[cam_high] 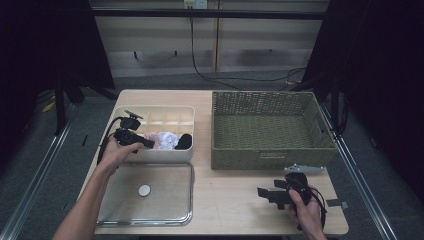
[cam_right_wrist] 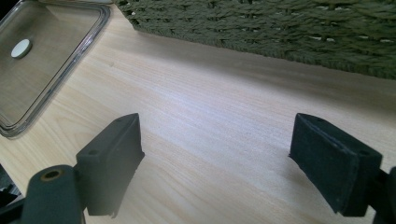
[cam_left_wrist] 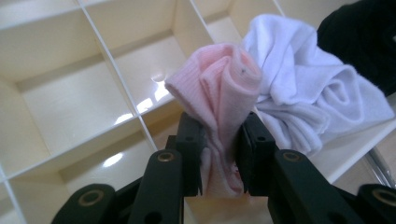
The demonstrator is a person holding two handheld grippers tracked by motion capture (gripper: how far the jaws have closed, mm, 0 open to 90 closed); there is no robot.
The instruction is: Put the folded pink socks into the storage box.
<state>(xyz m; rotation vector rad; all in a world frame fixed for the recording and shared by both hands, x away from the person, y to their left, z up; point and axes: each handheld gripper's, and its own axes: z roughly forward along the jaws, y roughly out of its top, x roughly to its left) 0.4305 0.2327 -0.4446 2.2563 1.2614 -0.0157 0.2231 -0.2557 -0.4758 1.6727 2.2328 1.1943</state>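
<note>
My left gripper (cam_left_wrist: pixel 218 156) is shut on a rolled pink sock (cam_left_wrist: pixel 219 93), which it holds over the cream divided organiser box (cam_high: pixel 165 117). In the high view the left gripper (cam_high: pixel 150 143) reaches into the box's front row with the pink sock (cam_high: pixel 156 140) at its tip. A white sock (cam_left_wrist: pixel 308 98) and a black sock (cam_left_wrist: pixel 359 42) lie beside it in the front compartments; from above, the white sock (cam_high: pixel 168 139) and black sock (cam_high: pixel 184 142) sit side by side. My right gripper (cam_high: pixel 263 193) rests near the table's front right, open over bare wood, with its jaws wide apart (cam_right_wrist: pixel 219 158).
A woven green basket (cam_high: pixel 270 150) stands at the right back of the table, with nothing in it. A clear lid (cam_high: pixel 170 200) with a white round knob (cam_high: pixel 144 190) lies in front of the organiser. The organiser's rear compartments (cam_left_wrist: pixel 70 56) hold nothing.
</note>
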